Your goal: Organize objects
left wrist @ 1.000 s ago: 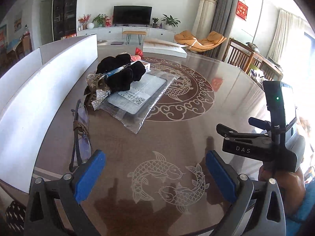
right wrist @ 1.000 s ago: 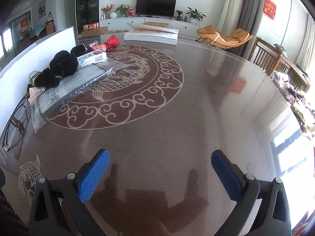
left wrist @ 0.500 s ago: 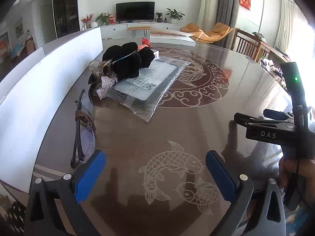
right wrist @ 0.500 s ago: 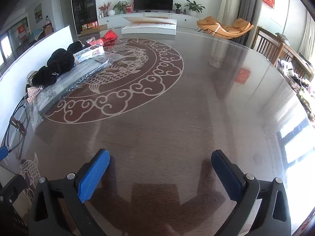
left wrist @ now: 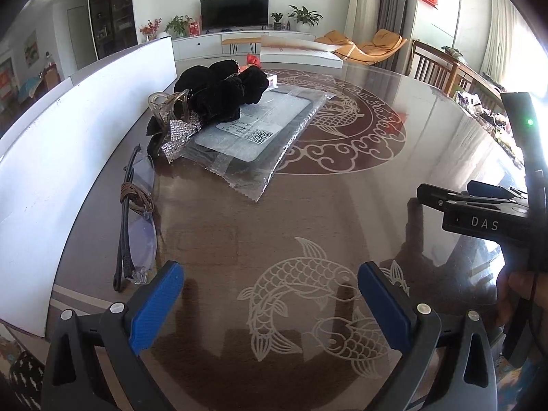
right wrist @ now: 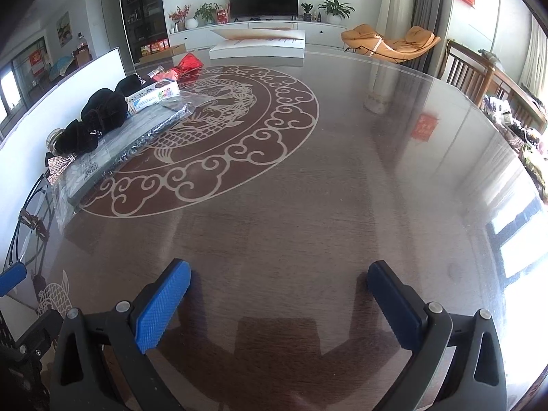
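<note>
Left wrist view: the left gripper [left wrist: 267, 294] gapes empty over the table [left wrist: 342, 212]; the right gripper [right wrist: 277, 294] likewise. Glasses [left wrist: 137, 215] lie at nine o'clock, beside the bag [left wrist: 253, 130]. They look light and fragile, best pinched at the bound temples.

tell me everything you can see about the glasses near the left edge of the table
The glasses lie on the dark glossy table beside the white board, folded, with clear lenses and thin dark arms. A brown cord is wound round their middle. They sit just ahead of the left gripper, touching nothing else that shows.
</note>
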Tool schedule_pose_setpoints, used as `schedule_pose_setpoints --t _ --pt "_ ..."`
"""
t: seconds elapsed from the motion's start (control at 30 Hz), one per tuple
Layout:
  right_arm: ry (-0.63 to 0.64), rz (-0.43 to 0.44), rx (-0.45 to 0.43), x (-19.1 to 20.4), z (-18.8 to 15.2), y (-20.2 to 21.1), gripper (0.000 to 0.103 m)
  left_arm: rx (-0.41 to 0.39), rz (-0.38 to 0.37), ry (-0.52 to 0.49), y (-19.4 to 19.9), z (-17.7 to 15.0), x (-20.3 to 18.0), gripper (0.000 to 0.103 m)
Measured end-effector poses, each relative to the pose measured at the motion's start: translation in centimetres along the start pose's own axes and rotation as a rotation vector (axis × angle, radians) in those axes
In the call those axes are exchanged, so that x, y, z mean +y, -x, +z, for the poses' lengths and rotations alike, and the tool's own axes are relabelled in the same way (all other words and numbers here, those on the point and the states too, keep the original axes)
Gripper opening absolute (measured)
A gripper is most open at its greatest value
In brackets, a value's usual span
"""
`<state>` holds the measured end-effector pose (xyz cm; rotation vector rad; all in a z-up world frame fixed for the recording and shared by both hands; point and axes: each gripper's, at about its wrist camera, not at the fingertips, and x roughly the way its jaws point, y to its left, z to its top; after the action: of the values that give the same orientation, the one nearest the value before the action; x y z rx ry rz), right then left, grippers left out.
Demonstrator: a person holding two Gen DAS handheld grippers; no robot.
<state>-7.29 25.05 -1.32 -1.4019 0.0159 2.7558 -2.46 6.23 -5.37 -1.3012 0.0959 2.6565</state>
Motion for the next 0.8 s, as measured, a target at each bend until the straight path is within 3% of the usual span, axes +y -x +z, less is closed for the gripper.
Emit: schedule_pose_setpoints --t 0.8 --pt "0.001 0.001 -0.001 -0.11 -0.07 -0.02 0.103 0.023 0.022 -0.023 -0.79 -0.13 -0.23 0.103"
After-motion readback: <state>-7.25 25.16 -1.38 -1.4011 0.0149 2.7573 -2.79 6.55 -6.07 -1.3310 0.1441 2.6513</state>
